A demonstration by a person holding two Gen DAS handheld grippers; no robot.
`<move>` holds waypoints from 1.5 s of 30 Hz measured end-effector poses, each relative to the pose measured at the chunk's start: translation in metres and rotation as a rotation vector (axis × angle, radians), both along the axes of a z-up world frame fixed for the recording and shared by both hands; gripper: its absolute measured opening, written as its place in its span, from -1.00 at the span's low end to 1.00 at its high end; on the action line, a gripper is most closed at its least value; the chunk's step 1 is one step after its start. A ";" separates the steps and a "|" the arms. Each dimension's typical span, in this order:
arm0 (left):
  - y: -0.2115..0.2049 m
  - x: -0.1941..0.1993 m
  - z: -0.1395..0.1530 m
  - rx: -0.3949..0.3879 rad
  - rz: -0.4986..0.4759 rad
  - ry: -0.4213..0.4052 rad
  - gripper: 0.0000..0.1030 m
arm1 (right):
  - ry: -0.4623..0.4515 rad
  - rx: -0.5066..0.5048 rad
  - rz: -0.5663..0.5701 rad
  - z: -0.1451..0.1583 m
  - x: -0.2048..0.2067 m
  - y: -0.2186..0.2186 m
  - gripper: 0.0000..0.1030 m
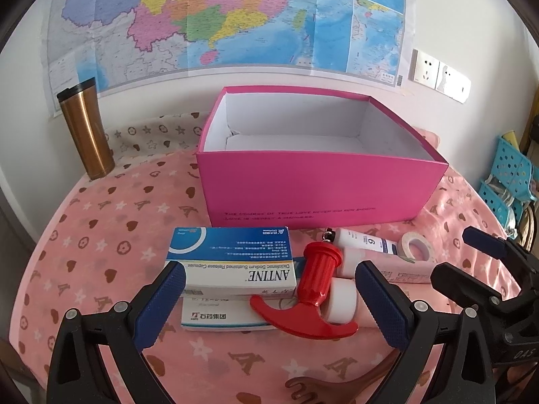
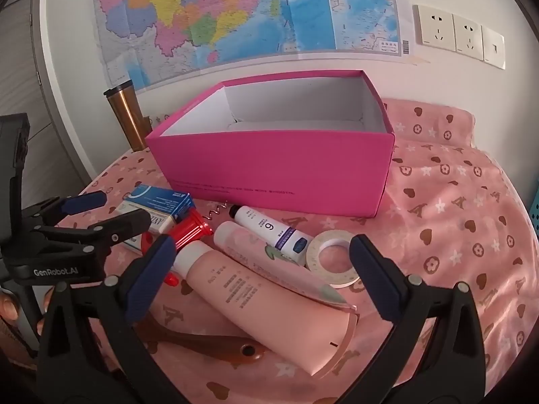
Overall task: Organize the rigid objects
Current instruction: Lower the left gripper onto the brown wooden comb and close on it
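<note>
The left gripper [image 1: 269,299] hangs with its jaws spread wide and nothing between the pads, tilted down over a blue-and-white medicine box [image 1: 230,259] and a red corkscrew [image 1: 313,289] that leans across the box's right end. The right gripper [image 2: 262,279] is just as wide apart and empty, poised over a large pink tube [image 2: 269,306] that lies beside a smaller pink tube [image 2: 266,252], a white tube [image 2: 269,229] and a roll of tape [image 2: 331,259]. All these things sit in a loose heap on the pink patterned cloth [image 2: 454,219], just in front of the open pink box [image 2: 273,168], which looks empty inside. A brown comb-like handle [image 2: 215,346] pokes out under the large tube. The step in hand appears to be the first pick. It would go best if each gripper took a top-lying piece: the corkscrew by its ribbed red stem, so the medicine box beneath is not dragged, and the large tube across its firmer capped end, since the flat tail would likely fold. Lifting straight up before swinging over the box's front wall should keep the neighbours from rolling.
</note>
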State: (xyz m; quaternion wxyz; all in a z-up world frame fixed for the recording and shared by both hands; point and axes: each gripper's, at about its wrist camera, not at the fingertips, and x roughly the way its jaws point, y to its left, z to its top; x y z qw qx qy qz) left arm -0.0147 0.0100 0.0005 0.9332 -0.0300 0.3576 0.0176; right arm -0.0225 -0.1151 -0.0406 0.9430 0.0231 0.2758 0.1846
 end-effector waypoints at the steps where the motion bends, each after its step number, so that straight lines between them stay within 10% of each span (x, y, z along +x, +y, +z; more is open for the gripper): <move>1: 0.001 0.000 0.000 0.000 0.000 0.000 0.99 | 0.000 0.001 0.000 0.000 0.001 0.000 1.00; 19: 0.019 -0.004 -0.014 -0.025 -0.011 0.030 0.98 | 0.028 0.018 0.124 -0.002 0.002 0.017 0.50; 34: -0.004 -0.041 -0.036 -0.131 -0.343 0.148 0.96 | 0.195 0.045 0.103 -0.040 -0.036 -0.026 0.32; 45: -0.011 -0.060 -0.050 -0.141 -0.382 0.240 0.73 | 0.249 0.122 0.139 -0.061 -0.031 -0.017 0.11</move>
